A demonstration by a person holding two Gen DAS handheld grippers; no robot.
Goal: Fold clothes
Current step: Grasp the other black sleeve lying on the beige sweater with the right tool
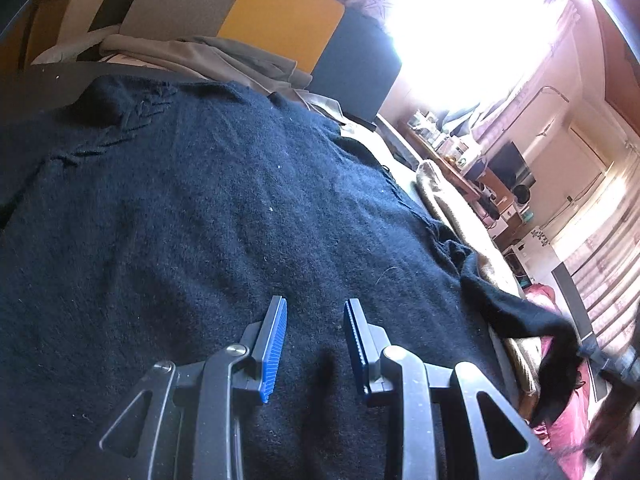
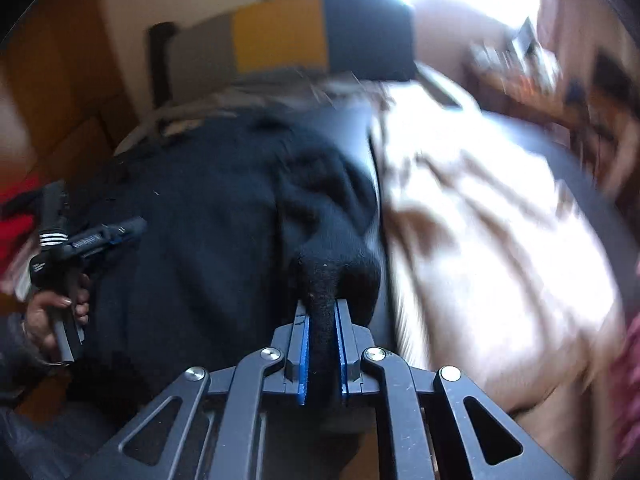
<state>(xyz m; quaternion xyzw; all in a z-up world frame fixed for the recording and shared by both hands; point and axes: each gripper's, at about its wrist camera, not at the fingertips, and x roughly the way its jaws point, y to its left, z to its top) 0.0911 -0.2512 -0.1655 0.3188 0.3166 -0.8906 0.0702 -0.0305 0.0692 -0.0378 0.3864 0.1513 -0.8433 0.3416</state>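
A dark navy knit sweater (image 1: 208,216) lies spread flat on the bed and fills the left wrist view. My left gripper (image 1: 315,304) is open and empty, hovering just above the sweater's body. One sleeve (image 1: 516,308) trails off the right side toward my right gripper (image 1: 600,356), which is blurred there. In the right wrist view my right gripper (image 2: 321,306) is shut on a bunched end of the sweater's sleeve (image 2: 324,276), lifted above the sweater's body (image 2: 208,216). The left gripper (image 2: 92,240), in a hand, shows at the left of that view.
A grey garment (image 1: 224,60) lies at the sweater's far edge, before a grey, yellow and black headboard (image 1: 280,20). A beige blanket (image 2: 480,220) covers the bed to the right. A pink cloth (image 1: 568,412) lies low right. A cluttered shelf (image 1: 480,172) stands beyond the bed.
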